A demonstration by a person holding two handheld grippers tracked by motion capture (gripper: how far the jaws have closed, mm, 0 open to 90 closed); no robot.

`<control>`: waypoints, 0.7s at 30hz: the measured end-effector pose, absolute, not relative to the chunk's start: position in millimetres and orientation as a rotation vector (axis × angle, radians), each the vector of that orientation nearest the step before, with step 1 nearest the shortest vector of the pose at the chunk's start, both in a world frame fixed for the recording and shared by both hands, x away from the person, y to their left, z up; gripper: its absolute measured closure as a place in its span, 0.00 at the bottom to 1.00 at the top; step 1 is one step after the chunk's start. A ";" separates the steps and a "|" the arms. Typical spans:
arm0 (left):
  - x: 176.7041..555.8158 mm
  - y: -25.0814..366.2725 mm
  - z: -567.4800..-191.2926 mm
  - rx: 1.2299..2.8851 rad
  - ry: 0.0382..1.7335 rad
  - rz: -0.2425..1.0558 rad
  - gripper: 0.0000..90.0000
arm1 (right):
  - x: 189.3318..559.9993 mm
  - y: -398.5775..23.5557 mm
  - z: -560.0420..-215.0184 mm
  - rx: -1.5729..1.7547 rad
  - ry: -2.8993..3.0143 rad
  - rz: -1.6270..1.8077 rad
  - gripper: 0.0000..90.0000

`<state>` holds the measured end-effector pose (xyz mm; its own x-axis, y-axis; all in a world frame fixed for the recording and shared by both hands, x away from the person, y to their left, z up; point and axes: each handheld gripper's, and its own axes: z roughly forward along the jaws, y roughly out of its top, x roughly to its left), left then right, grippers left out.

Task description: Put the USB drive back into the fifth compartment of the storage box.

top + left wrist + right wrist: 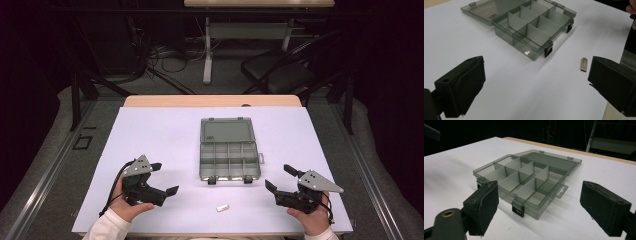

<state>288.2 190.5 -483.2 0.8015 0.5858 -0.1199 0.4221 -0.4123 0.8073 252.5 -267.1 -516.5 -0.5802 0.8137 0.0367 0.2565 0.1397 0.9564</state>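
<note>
A smoky clear organizer box (229,160) lies open mid-table, its lid (226,129) folded flat behind it and its several compartments empty. It shows closer in the left gripper view as box (534,27) and in the right gripper view as box (524,182). A small flat metal piece (222,207) lies on the white sheet in front of the box; it is the piece (583,64) near my left gripper's right jaw. My left gripper (165,179) rests open at front left, holding nothing. My right gripper (280,179) rests open at front right, also holding nothing.
A white sheet (160,135) covers the table, with a wooden edge (210,100) at the back. Beyond the table stand a black chair (280,70), a desk leg (207,55) and floor cables.
</note>
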 end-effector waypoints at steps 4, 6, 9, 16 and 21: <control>290.8 187.6 -479.6 2.088 0.751 0.211 0.01 | 252.6 -267.2 -516.7 1.022 1.924 1.455 0.17; 292.4 186.9 -477.2 2.097 0.751 0.206 0.01 | 252.4 -266.8 -516.6 1.021 1.926 1.450 0.17; 294.3 186.5 -473.5 2.110 0.749 0.197 0.01 | 252.4 -266.1 -516.8 1.019 1.930 1.451 0.17; 298.8 186.0 -465.9 2.133 0.770 0.171 0.01 | 252.6 -265.4 -517.4 1.018 1.935 1.450 0.17; 301.1 183.6 -460.6 2.150 0.770 0.170 0.02 | 253.1 -264.3 -518.0 1.020 1.942 1.449 0.17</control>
